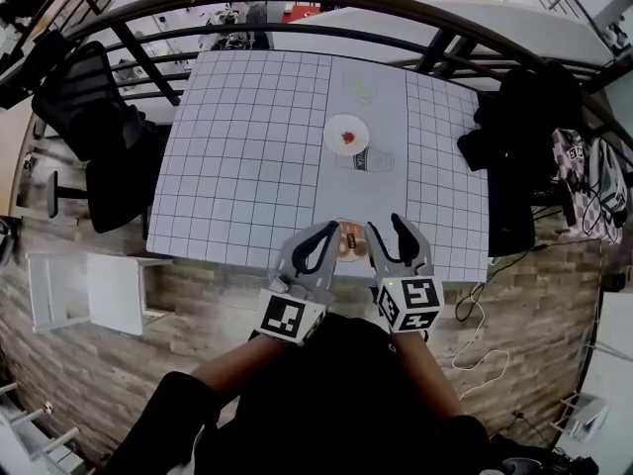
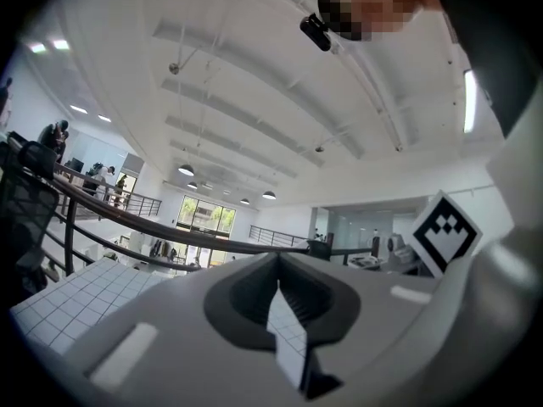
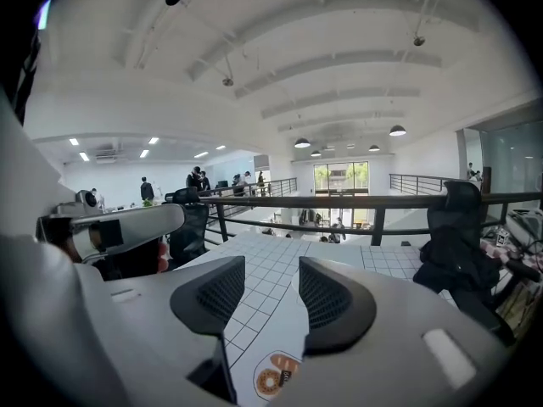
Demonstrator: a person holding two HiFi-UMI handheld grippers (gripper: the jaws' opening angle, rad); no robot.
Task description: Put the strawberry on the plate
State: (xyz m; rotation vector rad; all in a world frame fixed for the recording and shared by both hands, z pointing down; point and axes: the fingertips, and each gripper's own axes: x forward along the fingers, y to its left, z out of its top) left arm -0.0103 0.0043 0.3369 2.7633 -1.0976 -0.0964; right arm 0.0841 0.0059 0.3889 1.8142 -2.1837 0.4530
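Note:
A red strawberry (image 1: 348,138) lies on a small white plate (image 1: 339,125) past the middle of the grid-patterned table (image 1: 247,156). Both grippers hang at the table's near edge, well short of the plate. My left gripper (image 1: 326,230) has its dark pads together at the tips, with only a sliver of table showing behind them in the left gripper view (image 2: 278,293), and nothing held. My right gripper (image 1: 388,228) stands open with nothing between its fingers; the bare tablecloth shows through the gap (image 3: 267,291).
A round disc with a doughnut picture (image 1: 348,240) (image 3: 273,376) lies between the grippers at the near edge. A clear dish (image 1: 364,160) sits just behind the plate, another faint one (image 1: 360,89) farther back. A black chair (image 1: 89,117) stands left, dark jackets (image 1: 529,137) right, a railing (image 1: 297,33) behind.

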